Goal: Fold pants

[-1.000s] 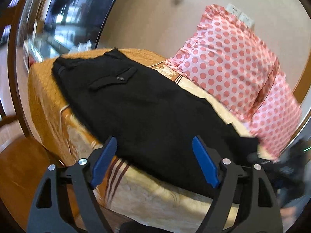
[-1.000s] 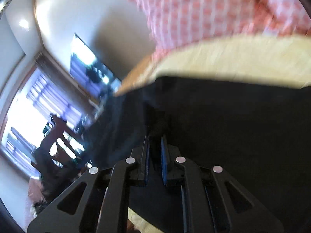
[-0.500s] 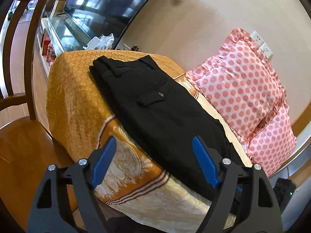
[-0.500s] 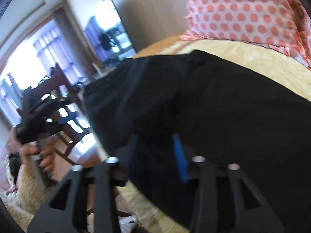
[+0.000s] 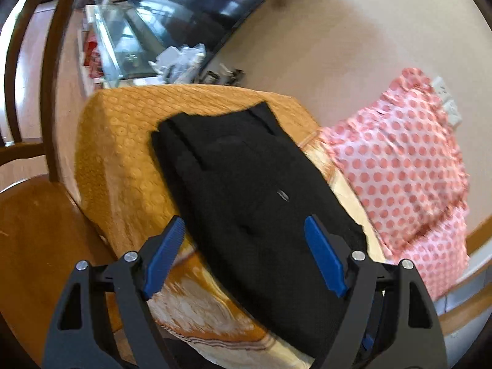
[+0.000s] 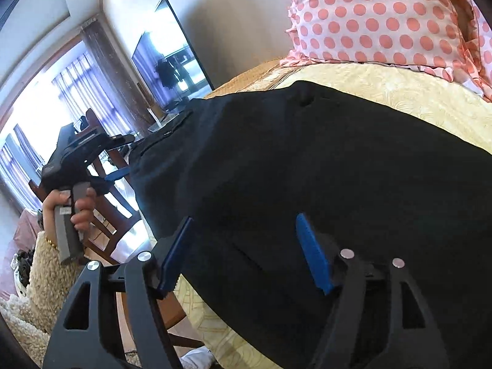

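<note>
The black pants (image 5: 246,190) lie flat on the orange-and-cream bedspread (image 5: 123,153), with the waistband toward the far end of the bed and the legs running toward the cameras; a small button on a back pocket is visible in the left wrist view; the cloth looks already doubled, one leg on top of the other, though I cannot tell this for sure

The left gripper (image 5: 244,256) has its blue fingers spread wide and holds nothing; it hovers above the near edge of the pants, one finger over the bedspread and the other over the black cloth; in the right wrist view this same gripper (image 6: 118,173) is seen from the side, at the edge of the pants, held by a hand (image 6: 70,206)

The right gripper (image 6: 243,252) also stands wide apart and empty, with both fingers over the black cloth (image 6: 307,160); whether they touch it I cannot tell

Two pink dotted pillows (image 5: 399,166) lean against the wall just beside the pants; a wooden chair (image 5: 27,230) stands near the bed, and a dark television (image 6: 172,58) hangs on the wall behind
</note>
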The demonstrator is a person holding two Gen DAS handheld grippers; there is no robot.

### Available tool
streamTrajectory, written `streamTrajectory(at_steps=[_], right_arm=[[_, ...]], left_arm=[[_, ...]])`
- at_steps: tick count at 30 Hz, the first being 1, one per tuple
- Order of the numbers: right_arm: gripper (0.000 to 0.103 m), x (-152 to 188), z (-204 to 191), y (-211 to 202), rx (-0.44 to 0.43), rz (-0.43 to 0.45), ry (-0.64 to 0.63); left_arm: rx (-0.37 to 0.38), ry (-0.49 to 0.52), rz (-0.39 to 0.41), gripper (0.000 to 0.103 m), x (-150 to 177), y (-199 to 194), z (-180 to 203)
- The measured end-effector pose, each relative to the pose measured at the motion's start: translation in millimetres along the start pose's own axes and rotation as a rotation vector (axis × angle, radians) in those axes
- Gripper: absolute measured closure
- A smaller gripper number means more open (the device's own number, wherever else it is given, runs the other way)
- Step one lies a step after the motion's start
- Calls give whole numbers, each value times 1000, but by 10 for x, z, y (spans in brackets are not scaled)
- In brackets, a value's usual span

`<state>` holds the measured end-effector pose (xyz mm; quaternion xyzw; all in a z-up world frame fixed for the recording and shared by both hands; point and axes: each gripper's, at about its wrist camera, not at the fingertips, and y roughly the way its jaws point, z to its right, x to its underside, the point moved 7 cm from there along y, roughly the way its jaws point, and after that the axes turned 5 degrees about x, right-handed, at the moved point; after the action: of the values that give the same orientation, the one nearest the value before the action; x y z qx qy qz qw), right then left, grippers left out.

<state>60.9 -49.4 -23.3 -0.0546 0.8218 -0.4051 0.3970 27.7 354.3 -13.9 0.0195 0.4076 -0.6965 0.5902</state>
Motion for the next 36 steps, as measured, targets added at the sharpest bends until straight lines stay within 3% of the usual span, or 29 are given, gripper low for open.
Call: streamTrajectory(at_steps=[7,10,15,19,22,26,27,31,34,36], right_arm=[[30,60,-51,59,-4,6,-4],[30,0,-18,162,-4,7,-5],[30,-12,-9,206,-3,14,-3],[30,-1,-3,186,-9,23,9],[30,48,-30,111,-36,28,5],[30,205,-67,-49,-39,47,-56],[30,254,-55,-113,-41,55,-64],[30,388,59,-385,-67,89,-33],[25,492,225,-625,-41,126,-11],[23,564,393,-803,-19,160,34]], left_arm=[[-36,5,-25,22,-108,118,-23],[-10,6,-57,21,-44,147,46],[142,-59,-140,21,150,145,156],[121,-99,-110,29,70,188,111],[49,-115,-70,40,-38,245,62],[-74,-36,-4,77,-100,346,93],[-89,-14,13,81,-93,341,121],[-128,164,110,88,-70,190,524],[-83,357,149,89,28,47,1180],[-10,514,153,89,243,-34,1796]])
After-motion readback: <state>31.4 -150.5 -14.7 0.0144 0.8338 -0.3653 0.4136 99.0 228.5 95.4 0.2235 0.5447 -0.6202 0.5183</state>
